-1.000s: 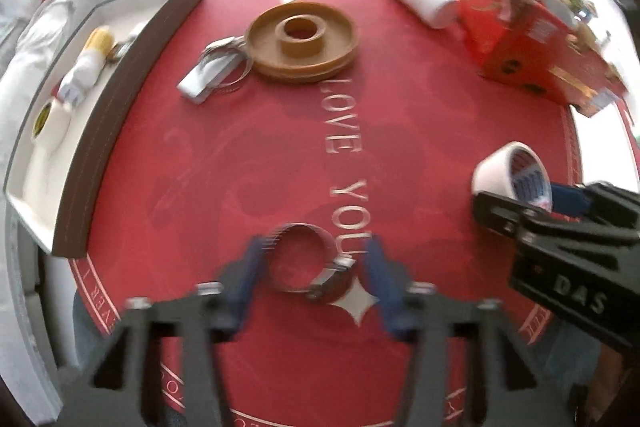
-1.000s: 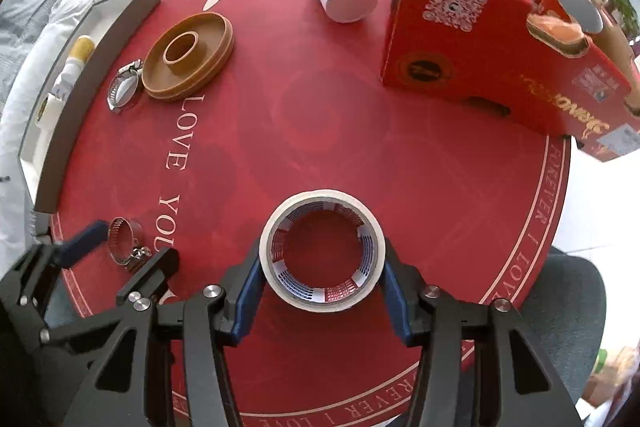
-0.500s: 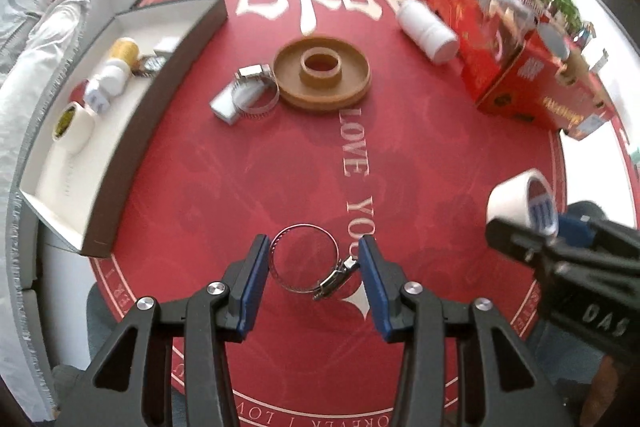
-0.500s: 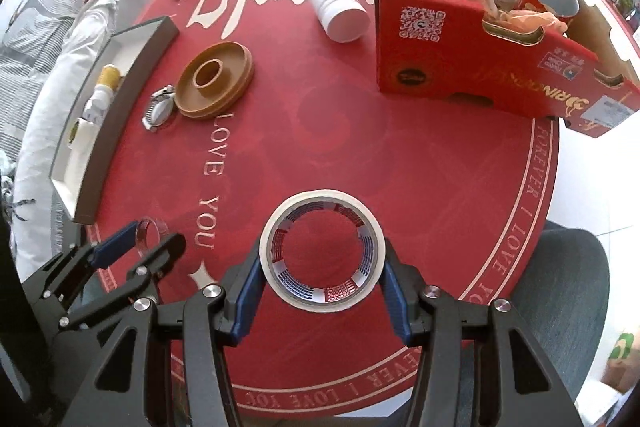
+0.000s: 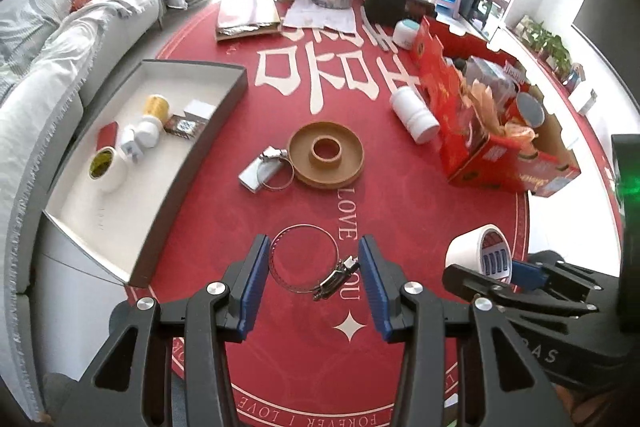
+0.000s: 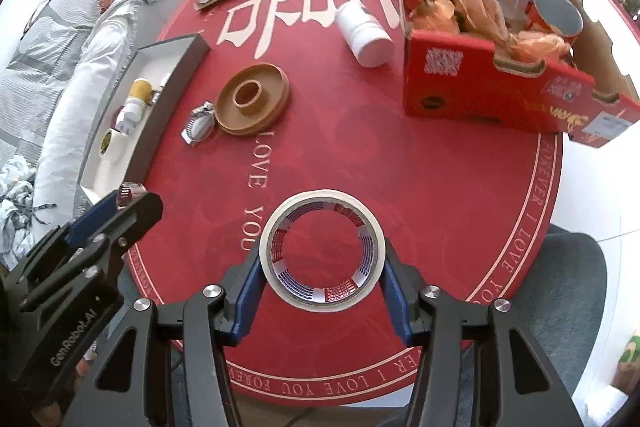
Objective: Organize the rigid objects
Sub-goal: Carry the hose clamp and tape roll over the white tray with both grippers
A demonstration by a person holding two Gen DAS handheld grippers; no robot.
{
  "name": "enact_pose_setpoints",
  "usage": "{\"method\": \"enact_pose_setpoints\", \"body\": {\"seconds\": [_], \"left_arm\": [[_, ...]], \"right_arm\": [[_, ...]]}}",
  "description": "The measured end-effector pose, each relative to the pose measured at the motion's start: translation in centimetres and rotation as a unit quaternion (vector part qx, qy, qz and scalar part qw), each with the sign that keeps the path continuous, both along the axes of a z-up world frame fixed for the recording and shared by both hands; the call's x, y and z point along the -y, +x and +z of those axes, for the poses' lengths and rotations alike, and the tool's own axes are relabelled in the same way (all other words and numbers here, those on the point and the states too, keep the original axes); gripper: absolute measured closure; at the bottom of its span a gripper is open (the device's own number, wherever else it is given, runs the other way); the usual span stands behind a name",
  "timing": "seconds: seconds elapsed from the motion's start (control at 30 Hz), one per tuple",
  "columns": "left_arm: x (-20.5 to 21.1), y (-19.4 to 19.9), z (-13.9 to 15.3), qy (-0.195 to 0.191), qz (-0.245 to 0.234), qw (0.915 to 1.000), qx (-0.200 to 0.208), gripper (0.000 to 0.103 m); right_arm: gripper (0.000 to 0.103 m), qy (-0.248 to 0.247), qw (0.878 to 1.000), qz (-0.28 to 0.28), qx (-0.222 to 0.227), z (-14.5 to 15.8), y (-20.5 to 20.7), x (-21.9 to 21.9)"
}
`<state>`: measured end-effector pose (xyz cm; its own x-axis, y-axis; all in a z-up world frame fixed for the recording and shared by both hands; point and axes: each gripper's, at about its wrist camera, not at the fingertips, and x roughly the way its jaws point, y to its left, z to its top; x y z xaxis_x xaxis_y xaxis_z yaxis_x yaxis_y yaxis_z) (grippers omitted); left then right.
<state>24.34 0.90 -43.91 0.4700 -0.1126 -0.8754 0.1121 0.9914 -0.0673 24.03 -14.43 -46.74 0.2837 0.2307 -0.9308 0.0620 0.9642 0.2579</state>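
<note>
My left gripper [image 5: 312, 263] is shut on a metal hose clamp [image 5: 308, 259] and holds it up above the red round table [image 5: 400, 211]. My right gripper [image 6: 322, 267] is shut on a roll of white tape [image 6: 322, 255], also lifted; the roll shows in the left wrist view [image 5: 480, 255] too. A dark open tray [image 5: 160, 163] at the table's left edge holds a tape roll [image 5: 105, 167], a small white bottle [image 5: 142, 139], a yellow spool [image 5: 156, 105] and small boxes.
A brown round disc [image 5: 326, 155] lies mid-table with a second hose clamp [image 5: 276, 171] on a silver block beside it. A white bottle [image 5: 414, 115] lies next to a red cardboard box [image 5: 492, 131] full of items. Papers and containers crowd the far edge.
Both grippers have risen well above the table with the clamp and the tape roll held, and the view has widened. The tabletop objects have not moved.
</note>
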Motion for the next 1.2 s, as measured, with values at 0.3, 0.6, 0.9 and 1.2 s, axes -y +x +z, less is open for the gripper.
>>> {"method": "enact_pose_setpoints", "body": {"seconds": [0.3,0.6,0.9,1.2], "left_arm": [[-2.1,0.6,1.4,-0.007,0.036,0.9993,0.007,0.054],[-6.8,1.9,3.4,-0.008,0.097,0.995,0.025,0.054],[-13.0,3.5,4.5,-0.006,0.173,0.9843,0.035,0.054],[-18.0,5.3,4.4,0.009,0.23,0.9724,0.036,0.054]], "right_arm": [[0.049,0.0,1.0,0.015,0.021,2.4,1.4,-1.5],[0.049,0.009,0.998,0.049,0.045,4.9,4.1,-4.9],[0.049,0.018,0.993,0.095,0.07,7.2,7.6,-9.5],[0.049,0.03,0.987,0.134,0.085,8.4,11.3,-14.7]]}}
